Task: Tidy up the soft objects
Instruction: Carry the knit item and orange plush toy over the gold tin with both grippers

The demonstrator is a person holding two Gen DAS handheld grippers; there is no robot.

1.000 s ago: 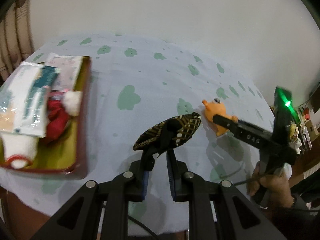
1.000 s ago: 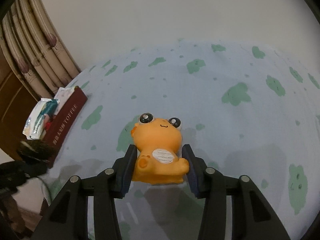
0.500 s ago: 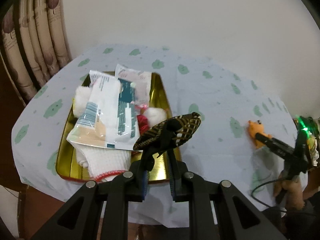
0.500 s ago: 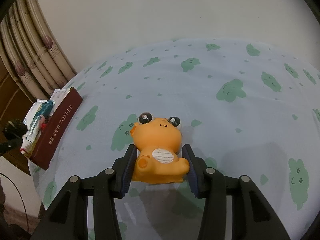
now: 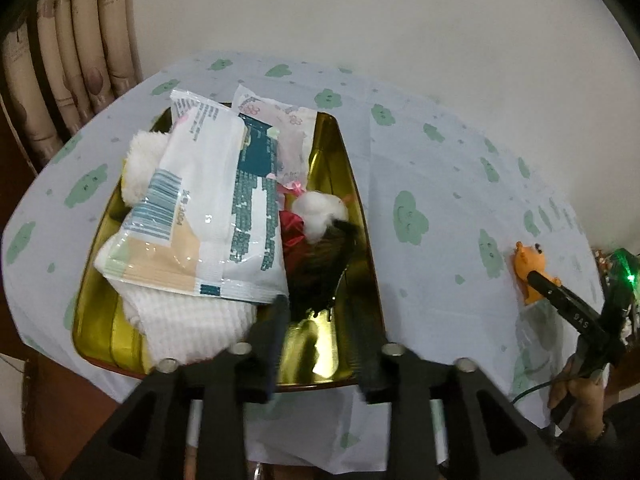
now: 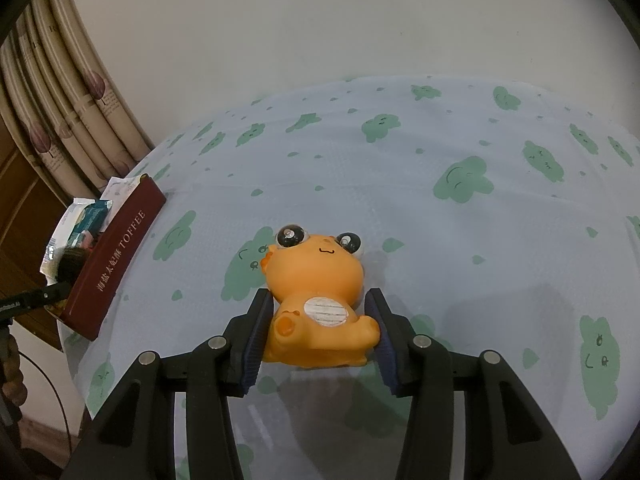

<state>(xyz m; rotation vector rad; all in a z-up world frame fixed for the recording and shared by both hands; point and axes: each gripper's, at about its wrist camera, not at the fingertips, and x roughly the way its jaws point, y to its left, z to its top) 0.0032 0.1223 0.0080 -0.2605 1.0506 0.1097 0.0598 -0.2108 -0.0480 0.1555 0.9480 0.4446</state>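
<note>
Ahead of the left fingers: gold-lined metal tin (image 5: 352,184), rectangular, glossy inside, dark red outside.
Tin lettering: "TOFFEE" in pale capitals on the red side wall (image 6: 120,256), after characters too small to read.
Left gripper (image 5: 320,320): fingers spread apart, holding nothing, over the tin's near end.
Between and just beyond the left fingers: dark patterned pouch (image 5: 324,264), blurred, lying in the tin.
Tin contents: crinkly plastic wipes pack (image 5: 208,216) with barcode; white waffle-weave cloth (image 5: 188,328); fluffy white pom-pom (image 5: 320,212); red satin piece (image 5: 294,232).
Right gripper (image 6: 318,320): blue-padded fingers clamped on the flanks of the orange squishy toy (image 6: 320,292).
Toy: smooth, rounded, glossy bulging eyes, white striped belly patch; resting on the cloud-print tablecloth (image 6: 460,220), well apart from the tin.
</note>
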